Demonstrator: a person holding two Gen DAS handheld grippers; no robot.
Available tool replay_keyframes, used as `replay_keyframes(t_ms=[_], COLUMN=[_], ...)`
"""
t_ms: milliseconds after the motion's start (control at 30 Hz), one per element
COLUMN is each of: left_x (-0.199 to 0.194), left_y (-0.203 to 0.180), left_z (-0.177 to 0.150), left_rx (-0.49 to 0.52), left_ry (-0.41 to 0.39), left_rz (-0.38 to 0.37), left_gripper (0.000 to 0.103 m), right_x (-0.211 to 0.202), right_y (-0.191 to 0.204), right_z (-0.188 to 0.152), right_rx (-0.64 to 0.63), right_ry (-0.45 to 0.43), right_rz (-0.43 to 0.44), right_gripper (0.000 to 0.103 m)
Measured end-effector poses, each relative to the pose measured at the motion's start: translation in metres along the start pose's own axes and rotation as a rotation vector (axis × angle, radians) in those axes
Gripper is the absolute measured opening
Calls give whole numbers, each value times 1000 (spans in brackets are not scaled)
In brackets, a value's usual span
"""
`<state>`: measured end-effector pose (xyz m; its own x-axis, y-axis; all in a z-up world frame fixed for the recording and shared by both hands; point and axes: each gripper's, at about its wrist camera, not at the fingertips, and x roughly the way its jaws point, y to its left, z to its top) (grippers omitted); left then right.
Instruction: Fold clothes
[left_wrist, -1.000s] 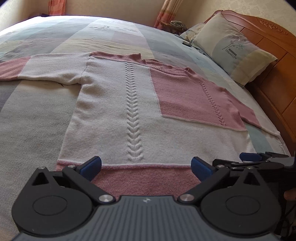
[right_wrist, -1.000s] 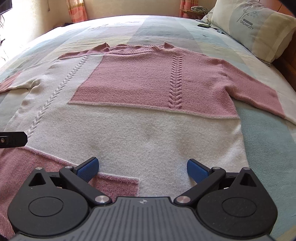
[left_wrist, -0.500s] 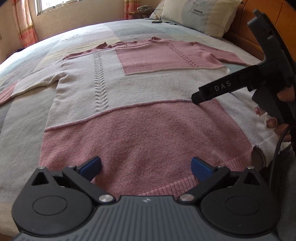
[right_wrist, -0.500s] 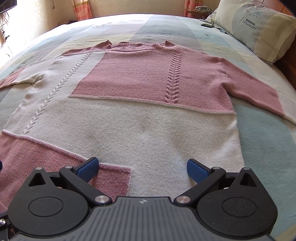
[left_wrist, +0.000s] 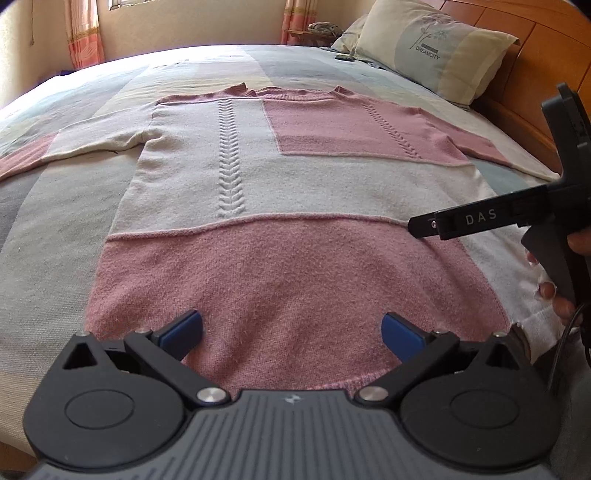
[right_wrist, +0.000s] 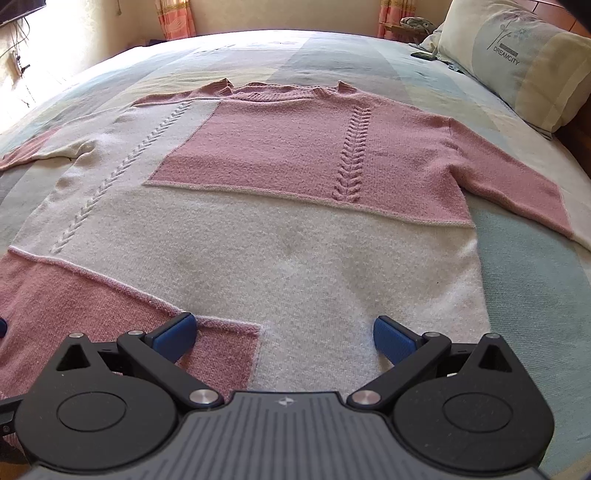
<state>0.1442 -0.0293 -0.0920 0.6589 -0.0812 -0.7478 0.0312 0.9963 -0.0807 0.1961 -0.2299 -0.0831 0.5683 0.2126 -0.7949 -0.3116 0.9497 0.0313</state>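
So: sweater (left_wrist: 295, 192) lies flat, face up, hem at the bed's (right_wrist: 535, 295) near edge. Your left gripper (left_wrist: 291, 332) and right gripper (right_wrist: 282, 334) hover over the hem, fingers spread wide and empty, likely staged to pinch it.

Light: bright daylight from the far-left window (left_wrist: 125, 3)
Glare: bedspread (right_wrist: 258, 40) washes out at its far-left edge
Shadows: soft, faint
Distortion: strong fisheye bowing at edges
Focus: sharp throughout

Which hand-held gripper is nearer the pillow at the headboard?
Right. The right hand-held gripper is over the sweater's white hem on the pillow side; the left hand-held gripper is over the pink hem, farther away.
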Motion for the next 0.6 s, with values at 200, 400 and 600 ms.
replay_keyframes(t_ms=[200, 400, 600], left_x=[-5, -3, 23], left_y=[0, -3, -3], left_z=[4, 44, 61], left_rx=[-9, 27, 23], left_ry=[-17, -92, -40], left_rz=[-6, -1, -1], left_gripper=[102, 102, 102], right_x=[-2, -4, -5], right_y=[-2, -2, -4], right_z=[-6, -12, -17], right_rx=[-18, -34, -57], right_ry=[-29, -71, -100], right_rz=[14, 13, 27], right_gripper=[103, 103, 103])
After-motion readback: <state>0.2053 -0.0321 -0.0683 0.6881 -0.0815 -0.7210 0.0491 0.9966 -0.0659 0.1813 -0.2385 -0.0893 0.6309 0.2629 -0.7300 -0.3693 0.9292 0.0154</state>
